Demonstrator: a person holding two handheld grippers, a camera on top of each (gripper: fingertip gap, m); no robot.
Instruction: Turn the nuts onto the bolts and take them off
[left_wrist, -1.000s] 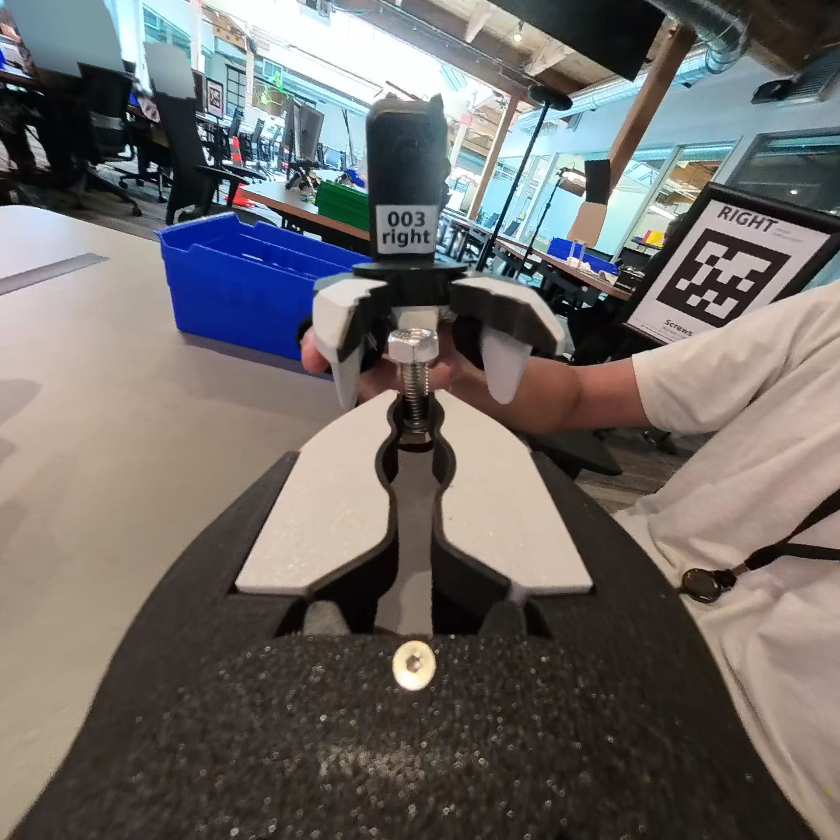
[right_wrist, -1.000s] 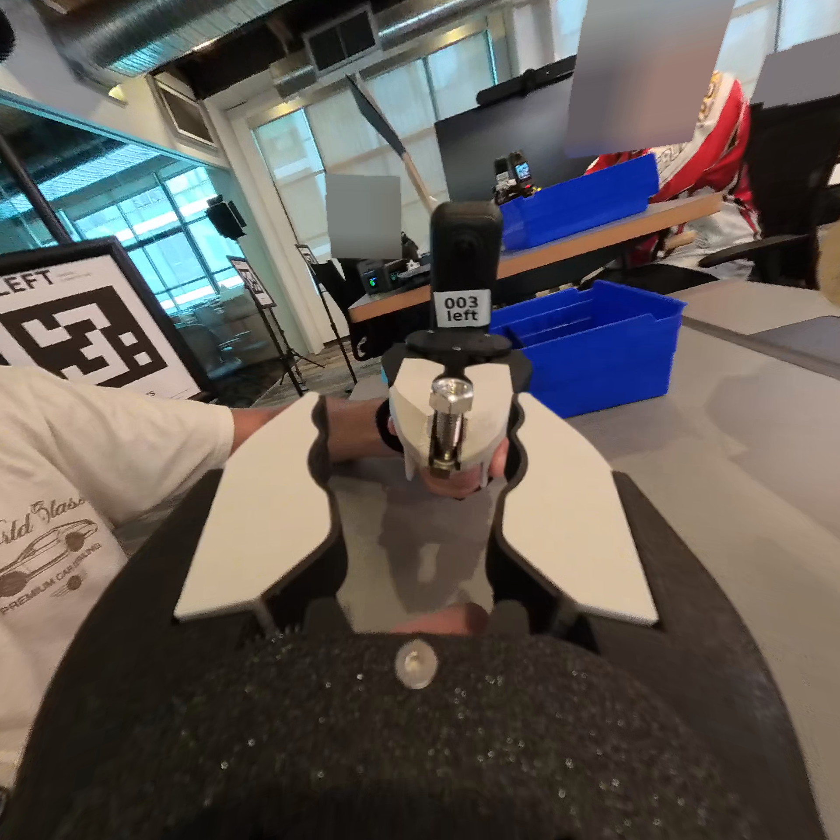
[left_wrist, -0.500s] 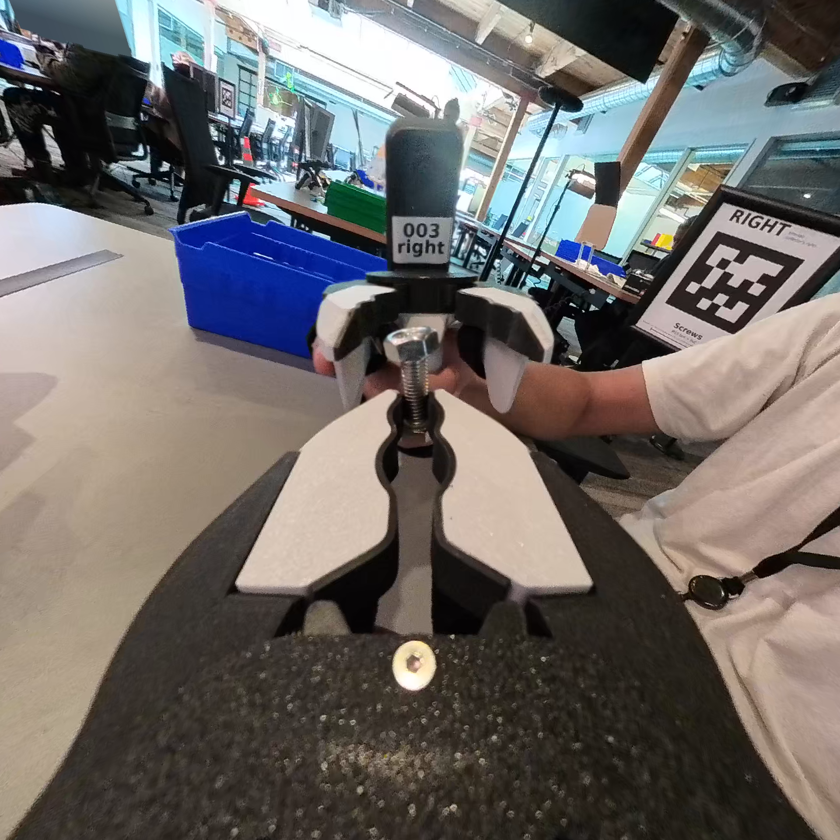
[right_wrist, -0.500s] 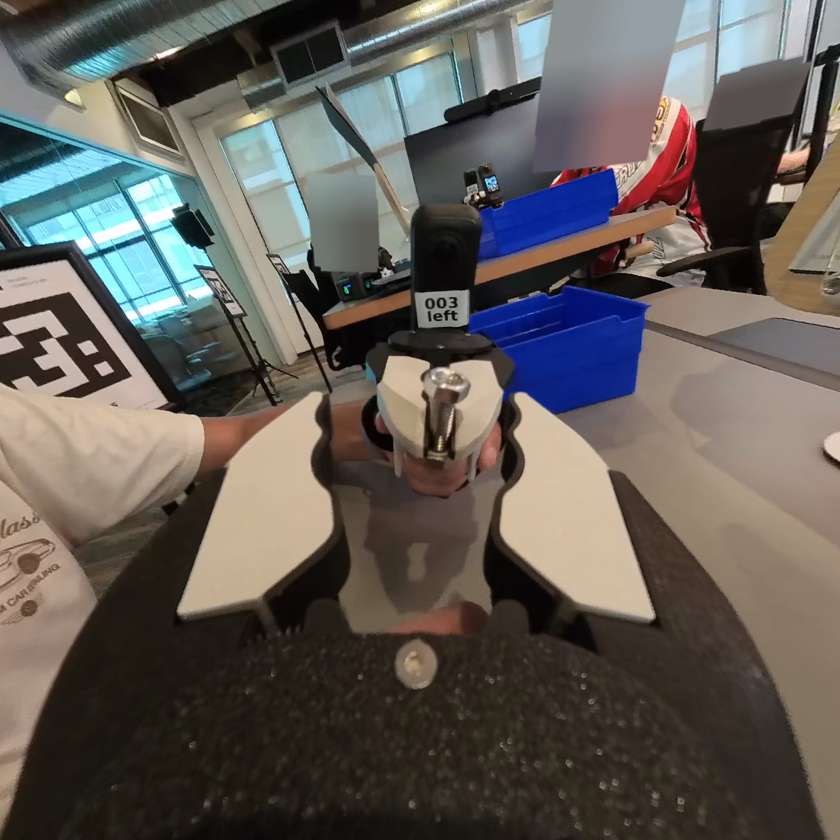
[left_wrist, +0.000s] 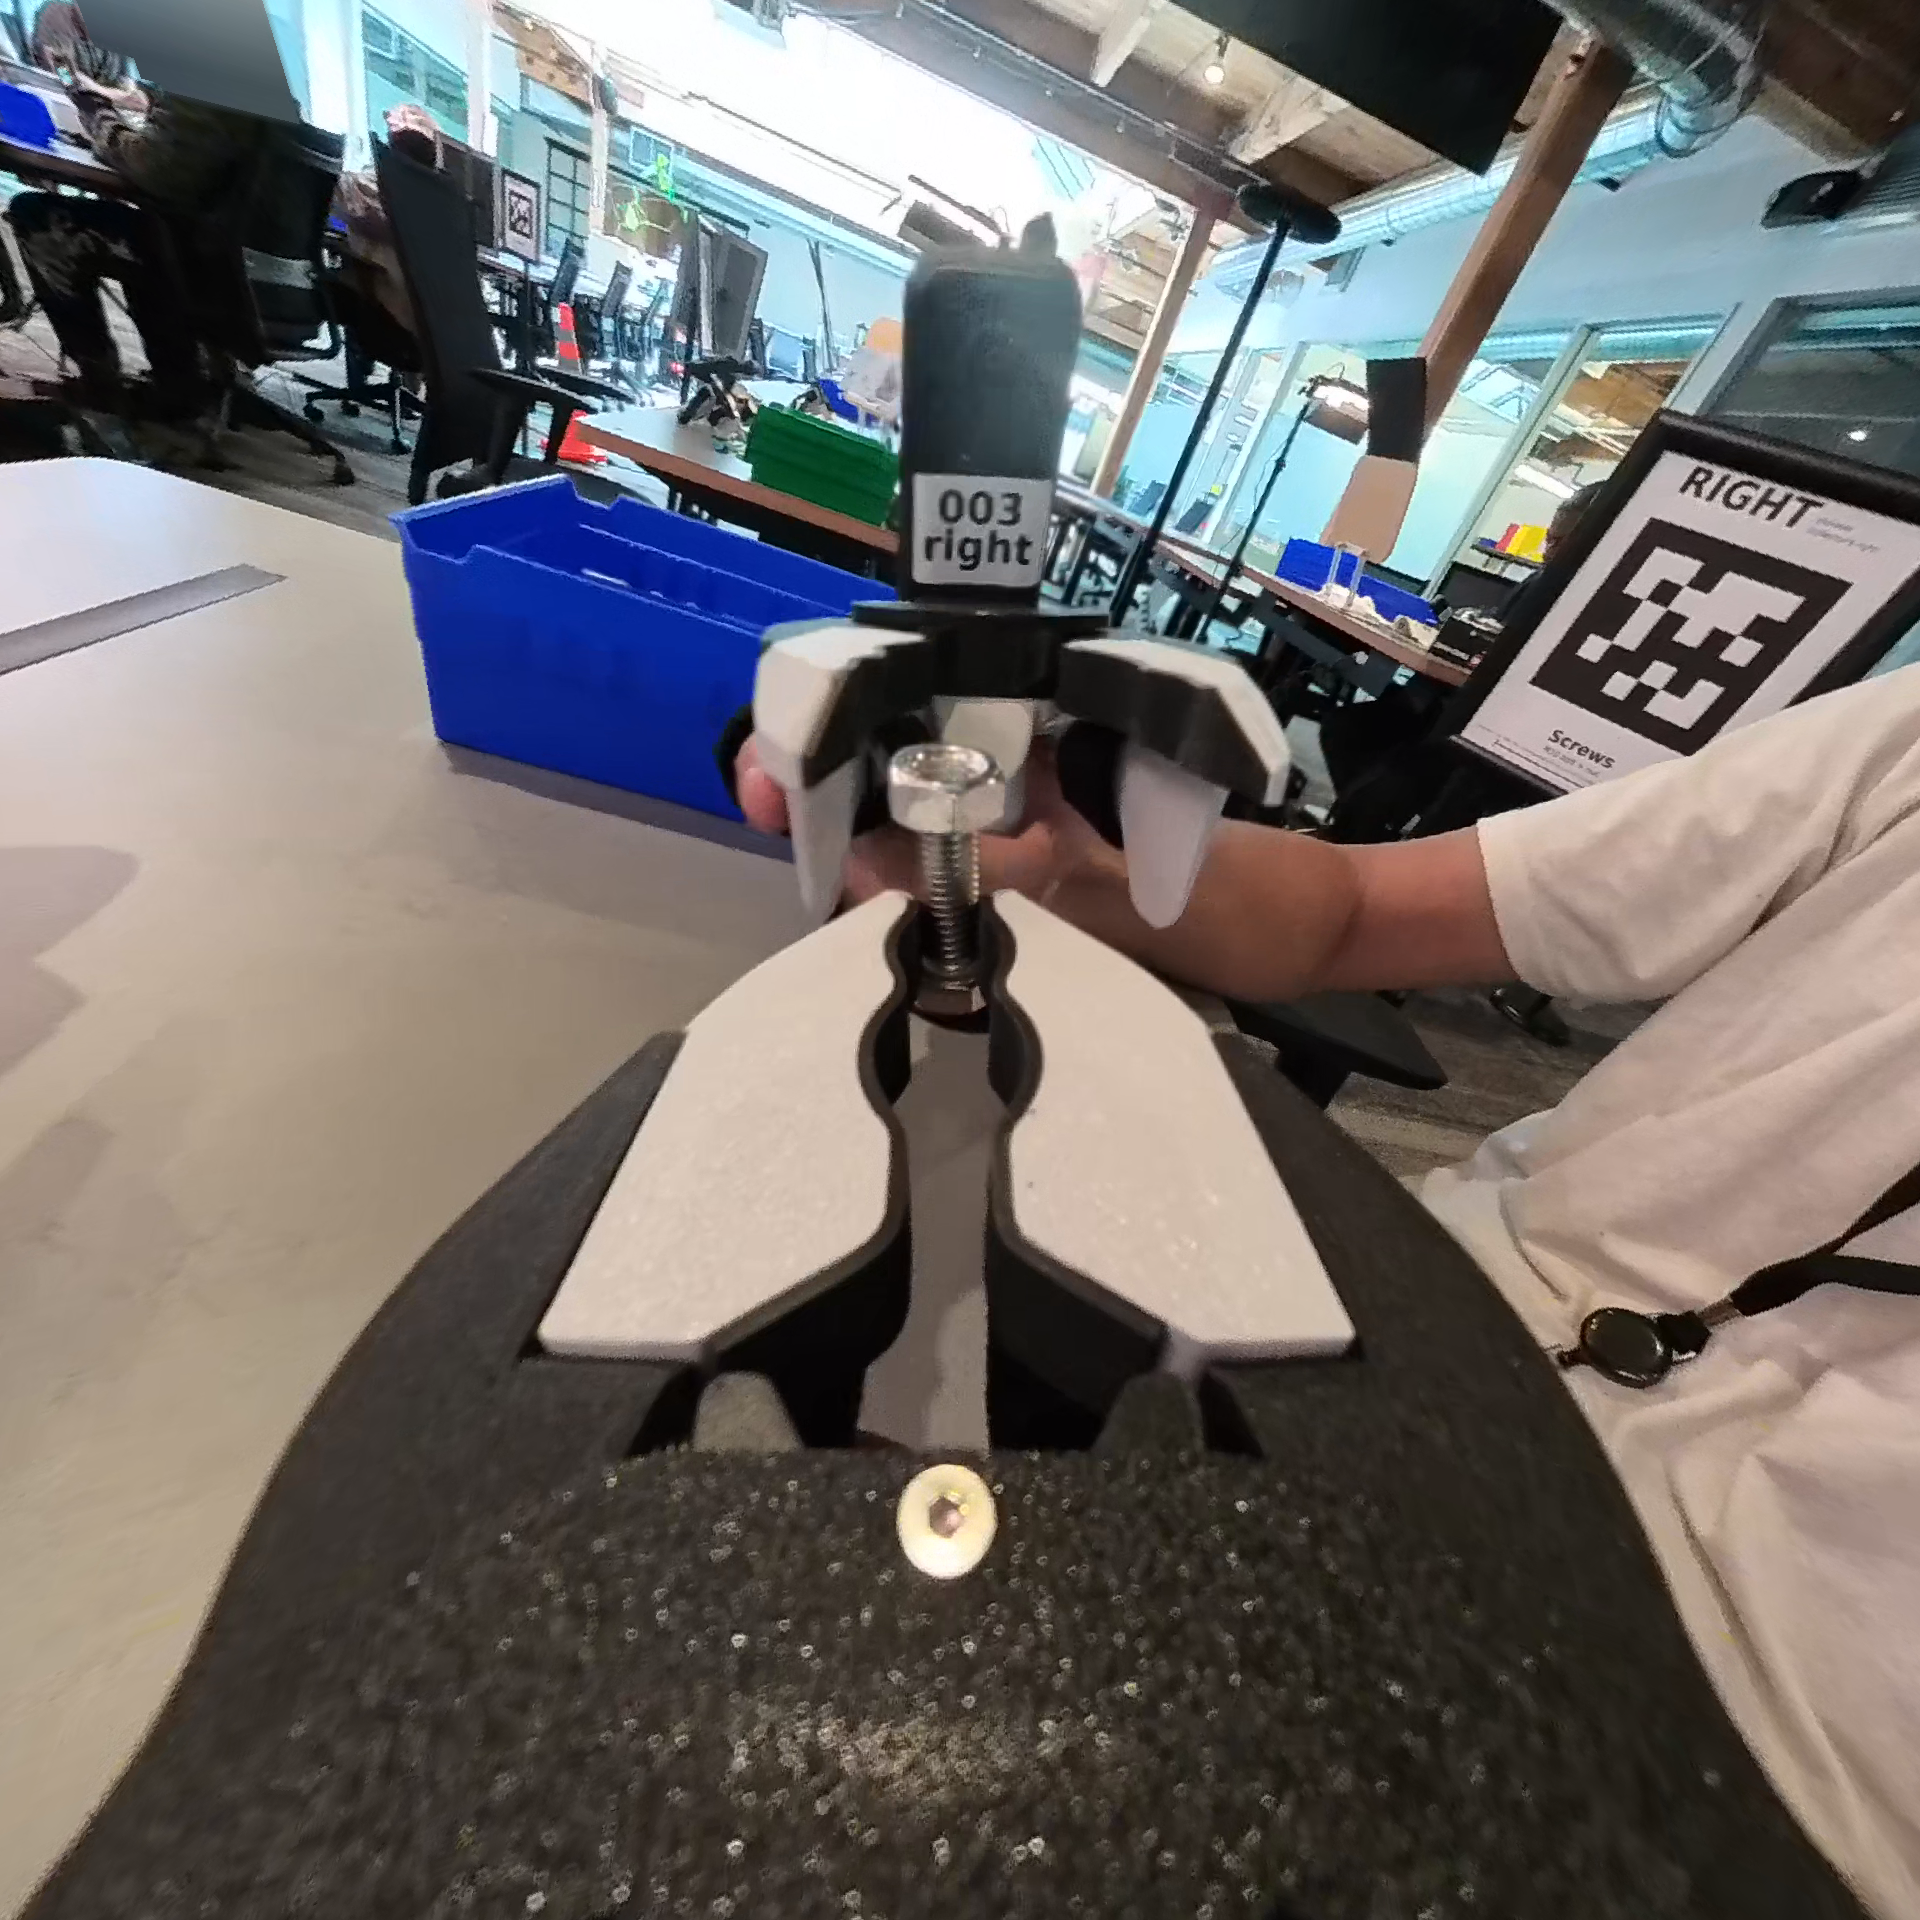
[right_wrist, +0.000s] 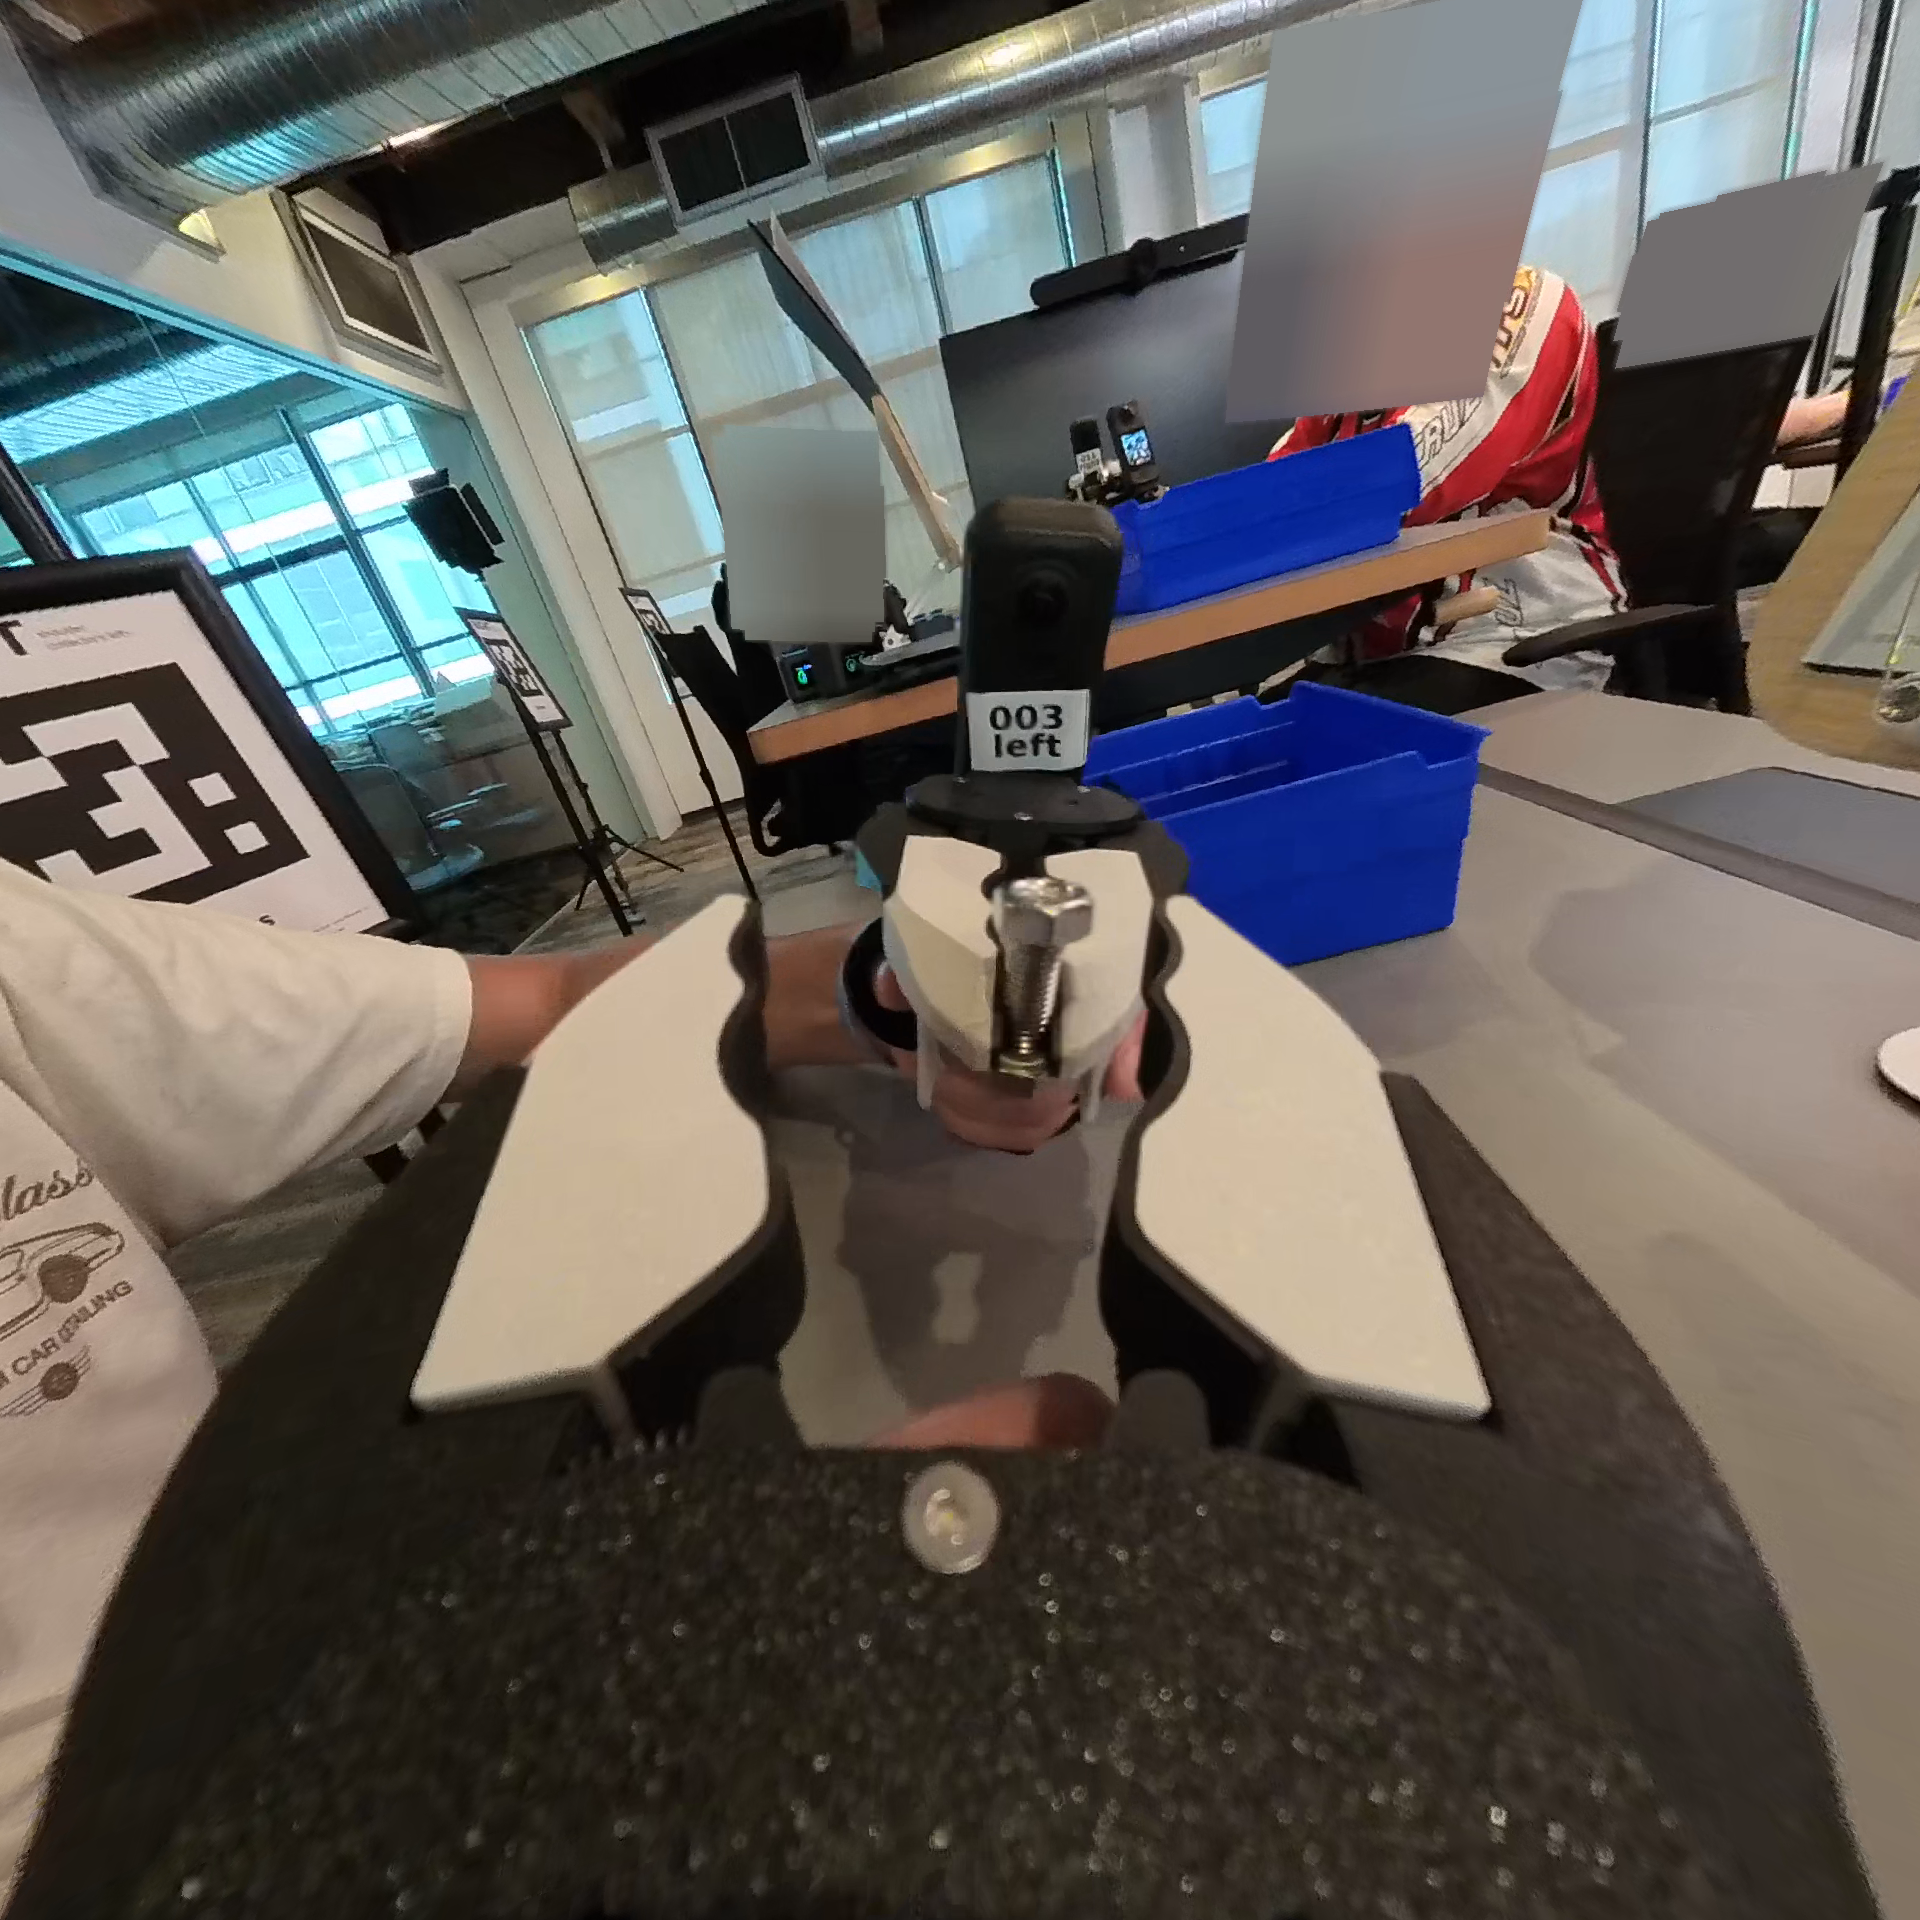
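A: Where's the bolt?

B: Up in the air above the grey tabletop, standing upright between the two tools. Its hex head is at the top and the threaded shank runs down into the tips of the left hand-held gripper.

A: And the nut?

B: There's a dark hex piece at the bottom of the shank that looks like the nut, sitting right in the notch between the left fingers. Those fingers are pressed together around the lower end of the bolt, clamping it. From the right wrist view the same bolt shows against the pale fronts of the left hand-held gripper, with the nut at its foot.

A: What about the other tool?

B: The right hand-held gripper faces the left one, spread wide, one finger on each side of the bolt head without touching it. In its own view the right hand-held gripper has a broad gap between its fingers, and nothing sits in it.

A: Who holds them?

B: A person in a white T-shirt; a bare forearm reaches in behind each tool.

A: Anything around?

B: A blue plastic bin sits on the tabletop beyond the tools, well apart from them. A framed sign with a black-and-white square code stands at the side, and office desks and chairs fill the room behind.
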